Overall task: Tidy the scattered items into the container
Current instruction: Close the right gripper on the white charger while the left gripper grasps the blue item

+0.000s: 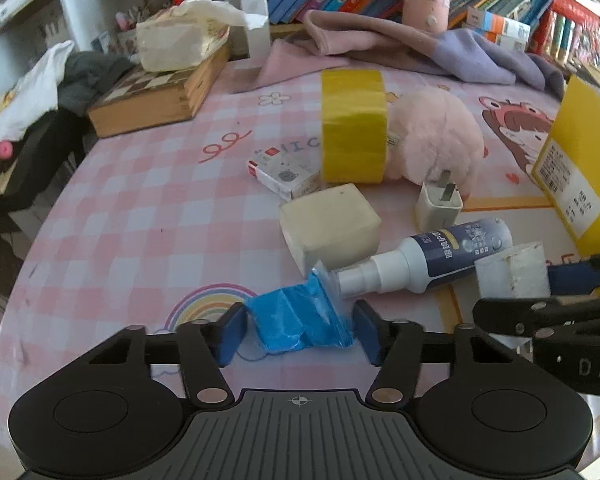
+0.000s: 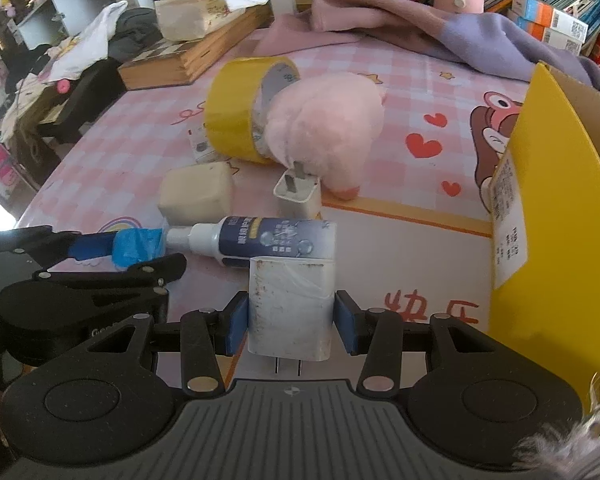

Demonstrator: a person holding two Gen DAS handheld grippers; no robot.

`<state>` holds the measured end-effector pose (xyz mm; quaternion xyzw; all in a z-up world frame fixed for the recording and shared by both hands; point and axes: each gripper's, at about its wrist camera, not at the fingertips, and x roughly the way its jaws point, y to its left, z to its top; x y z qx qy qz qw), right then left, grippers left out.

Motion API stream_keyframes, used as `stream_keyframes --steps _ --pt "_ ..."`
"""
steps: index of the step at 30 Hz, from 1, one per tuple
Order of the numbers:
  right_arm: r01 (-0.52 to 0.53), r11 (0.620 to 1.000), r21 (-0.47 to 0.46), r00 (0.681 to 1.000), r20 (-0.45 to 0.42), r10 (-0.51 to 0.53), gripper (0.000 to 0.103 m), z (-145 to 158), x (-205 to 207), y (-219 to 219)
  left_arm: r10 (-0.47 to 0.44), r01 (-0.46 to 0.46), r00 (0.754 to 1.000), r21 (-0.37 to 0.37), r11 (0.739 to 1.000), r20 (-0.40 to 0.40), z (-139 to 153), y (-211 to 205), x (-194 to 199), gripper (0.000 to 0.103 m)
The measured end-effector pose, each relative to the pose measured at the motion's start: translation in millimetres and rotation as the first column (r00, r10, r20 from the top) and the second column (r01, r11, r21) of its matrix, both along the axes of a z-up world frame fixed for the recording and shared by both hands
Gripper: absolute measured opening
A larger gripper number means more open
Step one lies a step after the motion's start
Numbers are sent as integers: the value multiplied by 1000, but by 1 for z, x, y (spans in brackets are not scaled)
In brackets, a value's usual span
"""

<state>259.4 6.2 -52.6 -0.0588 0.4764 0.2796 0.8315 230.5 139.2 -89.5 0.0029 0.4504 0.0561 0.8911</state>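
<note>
The pink checked table cover (image 1: pixel 140 208) carries everything. At its right edge stands the yellow cardboard box (image 2: pixel 548 208), the open container, well to the right of the spray bottle. The pink plush toy (image 2: pixel 324 128) sits behind the spray bottle, touching the roll of yellow tape (image 1: pixel 354 126) that stands on edge just to its left. The cream block (image 1: pixel 332 224) lies just behind and left of the spray bottle's nozzle. The spray bottle (image 1: pixel 428 256) itself lies on its side, nozzle pointing left. A small white charger (image 1: pixel 438 208) rests just behind it, prongs up, against the plush toy. The right gripper (image 2: pixel 290 316) pinches a scuffed white plug adapter (image 2: pixel 290 308) just in front of the spray bottle's base, both pads pressed on its sides. The left gripper (image 1: pixel 300 332) squeezes a crumpled blue wrapper (image 1: pixel 300 316) just in front of the spray bottle's nozzle
</note>
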Motion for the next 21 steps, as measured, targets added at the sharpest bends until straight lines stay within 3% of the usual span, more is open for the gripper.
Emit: stream_keyframes --steps 4,16,21 --pt "-11 1000 16 1000 -1 11 43 2 -2 0 14 -14 1000 -14 1000 2 5 2 -5 37" --pt "-51 994 97 998 47 46 43 25 -23 -14 50 -44 995 -77 996 88 46 2 -48 36" --pt "-75 988 134 995 81 64 43 42 -38 -28 63 -46 991 -139 989 117 66 3 -70 36"
